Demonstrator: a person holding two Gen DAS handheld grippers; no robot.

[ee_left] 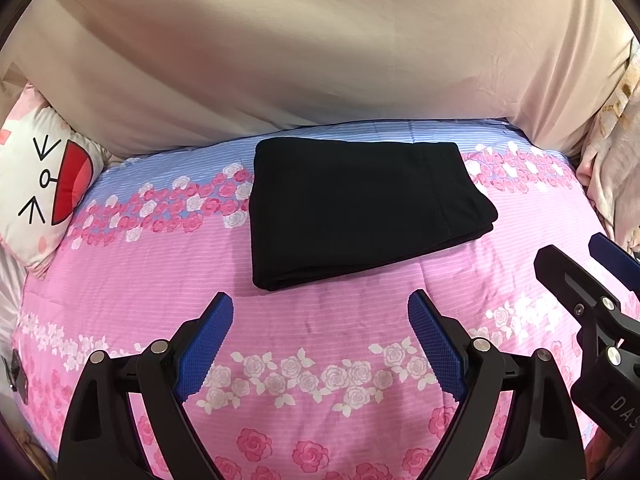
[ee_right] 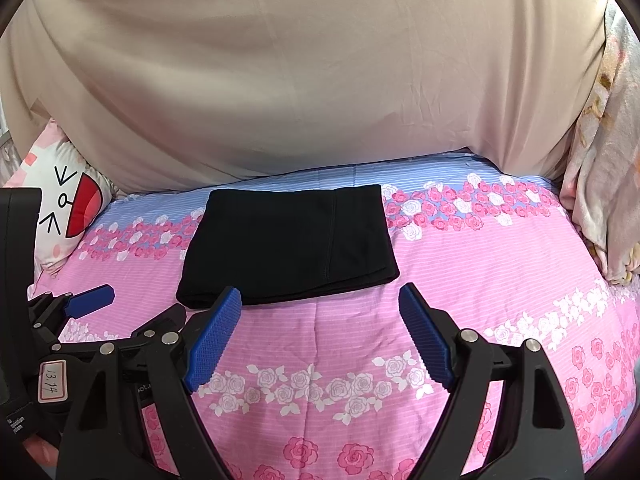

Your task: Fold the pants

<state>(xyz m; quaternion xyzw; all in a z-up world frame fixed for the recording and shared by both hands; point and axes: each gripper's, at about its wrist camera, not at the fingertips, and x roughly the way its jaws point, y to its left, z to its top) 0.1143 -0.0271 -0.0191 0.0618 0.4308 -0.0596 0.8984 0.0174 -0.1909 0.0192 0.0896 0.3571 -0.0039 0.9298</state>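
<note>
The black pants (ee_left: pixel 360 208) lie folded into a compact rectangle on the pink floral bedspread (ee_left: pixel 320 340); they also show in the right wrist view (ee_right: pixel 288 244). My left gripper (ee_left: pixel 320 308) is open and empty, hovering just in front of the pants' near edge. My right gripper (ee_right: pixel 320 300) is open and empty, in front of the pants' near edge, its left pad (ee_right: pixel 216 336) overlapping the near left corner in view. Each gripper shows in the other's view: the right one (ee_left: pixel 576 264) at right, the left one (ee_right: pixel 132 316) at left.
A beige sheet (ee_left: pixel 320 60) hangs behind the bed. A cat-face pillow (ee_left: pixel 44 188) lies at the left edge. A pale floral blanket (ee_right: pixel 600 200) is bunched at the right edge. A small dark object (ee_left: pixel 16 372) sits at the bed's left side.
</note>
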